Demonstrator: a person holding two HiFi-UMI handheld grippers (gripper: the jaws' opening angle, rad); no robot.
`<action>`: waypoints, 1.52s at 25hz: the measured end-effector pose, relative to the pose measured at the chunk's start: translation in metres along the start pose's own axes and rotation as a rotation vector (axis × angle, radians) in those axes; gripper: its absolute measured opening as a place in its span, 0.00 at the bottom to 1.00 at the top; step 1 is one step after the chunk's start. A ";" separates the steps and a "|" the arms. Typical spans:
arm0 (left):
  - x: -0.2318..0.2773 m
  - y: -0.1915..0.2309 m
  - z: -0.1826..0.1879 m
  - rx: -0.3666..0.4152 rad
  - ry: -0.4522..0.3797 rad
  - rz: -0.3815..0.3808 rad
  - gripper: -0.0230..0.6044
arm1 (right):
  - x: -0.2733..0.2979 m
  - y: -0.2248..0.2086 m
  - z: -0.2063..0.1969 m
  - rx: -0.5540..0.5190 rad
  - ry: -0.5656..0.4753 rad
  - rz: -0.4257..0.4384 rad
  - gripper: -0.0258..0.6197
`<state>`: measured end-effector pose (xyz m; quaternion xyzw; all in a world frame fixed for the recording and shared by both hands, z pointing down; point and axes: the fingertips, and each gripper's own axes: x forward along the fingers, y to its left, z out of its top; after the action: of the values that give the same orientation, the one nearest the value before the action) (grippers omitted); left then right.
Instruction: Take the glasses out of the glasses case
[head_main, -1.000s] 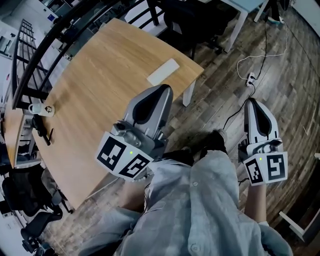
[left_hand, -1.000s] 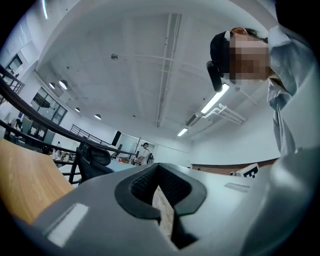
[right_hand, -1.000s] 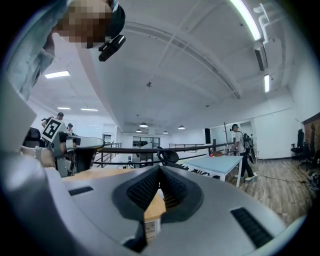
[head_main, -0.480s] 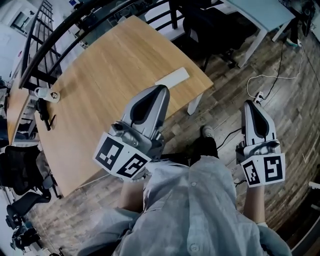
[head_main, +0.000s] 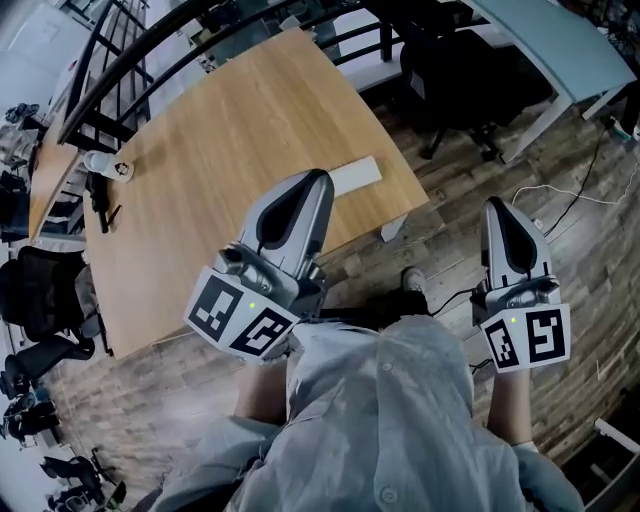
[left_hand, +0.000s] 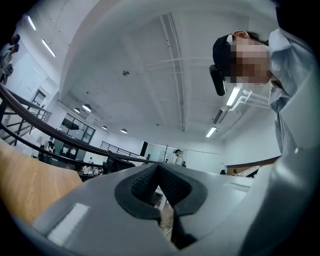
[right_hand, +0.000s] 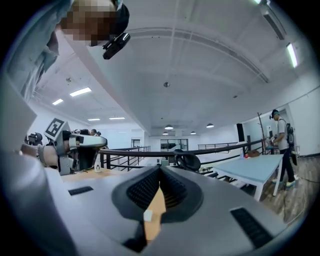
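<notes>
Worn plank flooring and a curved, honey-coloured wooden worktop (head_main: 180, 150) filled the head view. Over the last second the worktop had swung nearer and squarer to the person. The glasses case (head_main: 352, 176), a flat, pale, smooth-looking oblong near the worktop's front corner, had come to sit just beyond the tip of the left gripper (head_main: 308, 185). This read as the approach only: the case lay untouched and looked closed, so the glasses were presumably still inside. The left gripper's jaws were pressed together, with nothing between their dark ribbed pads (left_hand: 141, 186). The right gripper (head_main: 498, 208), out over the floor and well apart from the case, was likewise clenched and empty. Both had smooth grey moulded shells and black-and-white marker cubes.
</notes>
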<state>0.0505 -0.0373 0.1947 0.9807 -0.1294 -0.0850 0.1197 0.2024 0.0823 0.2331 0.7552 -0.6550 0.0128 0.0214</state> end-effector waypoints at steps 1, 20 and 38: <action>0.005 0.000 0.001 0.005 -0.004 0.019 0.04 | 0.006 -0.007 0.001 0.002 -0.001 0.020 0.04; 0.045 0.000 -0.020 0.066 -0.066 0.416 0.04 | 0.099 -0.047 -0.016 -0.005 0.019 0.481 0.04; -0.001 0.018 -0.034 0.048 -0.061 0.605 0.04 | 0.129 0.025 -0.031 -0.032 0.074 0.728 0.04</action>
<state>0.0525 -0.0466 0.2323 0.8972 -0.4211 -0.0717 0.1123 0.1962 -0.0473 0.2709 0.4712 -0.8798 0.0366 0.0512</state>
